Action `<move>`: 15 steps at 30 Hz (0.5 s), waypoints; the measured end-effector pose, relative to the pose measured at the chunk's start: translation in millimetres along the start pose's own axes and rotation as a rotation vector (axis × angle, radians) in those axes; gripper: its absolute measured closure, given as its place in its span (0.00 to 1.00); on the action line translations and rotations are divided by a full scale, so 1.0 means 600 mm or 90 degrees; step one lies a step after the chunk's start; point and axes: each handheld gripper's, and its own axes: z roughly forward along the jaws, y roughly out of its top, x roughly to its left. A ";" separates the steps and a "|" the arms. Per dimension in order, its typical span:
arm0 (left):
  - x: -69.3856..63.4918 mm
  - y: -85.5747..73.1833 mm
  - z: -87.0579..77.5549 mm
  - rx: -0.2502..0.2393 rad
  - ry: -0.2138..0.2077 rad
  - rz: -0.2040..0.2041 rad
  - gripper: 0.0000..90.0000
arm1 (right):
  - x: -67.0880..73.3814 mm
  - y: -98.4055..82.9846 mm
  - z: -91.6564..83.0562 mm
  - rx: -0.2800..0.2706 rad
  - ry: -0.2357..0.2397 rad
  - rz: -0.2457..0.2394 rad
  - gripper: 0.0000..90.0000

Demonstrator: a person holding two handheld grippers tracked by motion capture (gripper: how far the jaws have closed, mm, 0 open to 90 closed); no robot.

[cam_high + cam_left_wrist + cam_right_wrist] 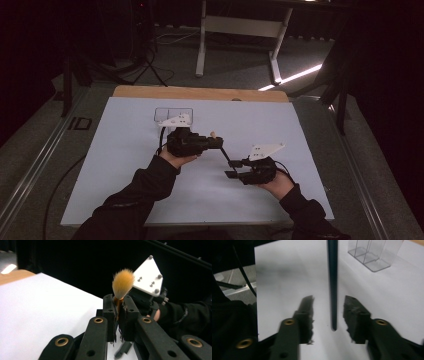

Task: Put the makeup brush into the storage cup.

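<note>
A white sheet [125,165] covers the tabletop [200,93], with a clear divided box [173,115] near its far edge. The left tool [120,312] is clamped on a brush [122,283], bristles up. The brush's dark handle [333,285] slants down between the right tool's [329,315] parted jaws, untouched.

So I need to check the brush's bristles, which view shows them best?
The left gripper view: the orange bristle tuft of the brush stands sharp and close above the left hand-held gripper clamped just below it. The high view shows the tuft as a tiny pale dot. The right gripper view shows the dark handle.
</note>
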 end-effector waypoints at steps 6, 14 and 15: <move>-0.005 0.013 -0.007 0.006 0.007 0.009 0.94 | -0.003 0.008 -0.007 -0.002 -0.016 0.007 0.42; -0.011 0.033 -0.021 0.018 0.028 0.018 0.94 | -0.003 0.011 -0.013 -0.003 -0.025 0.010 0.22; -0.013 0.036 -0.024 0.022 0.033 0.023 0.94 | -0.002 0.011 -0.014 -0.004 -0.021 0.011 0.21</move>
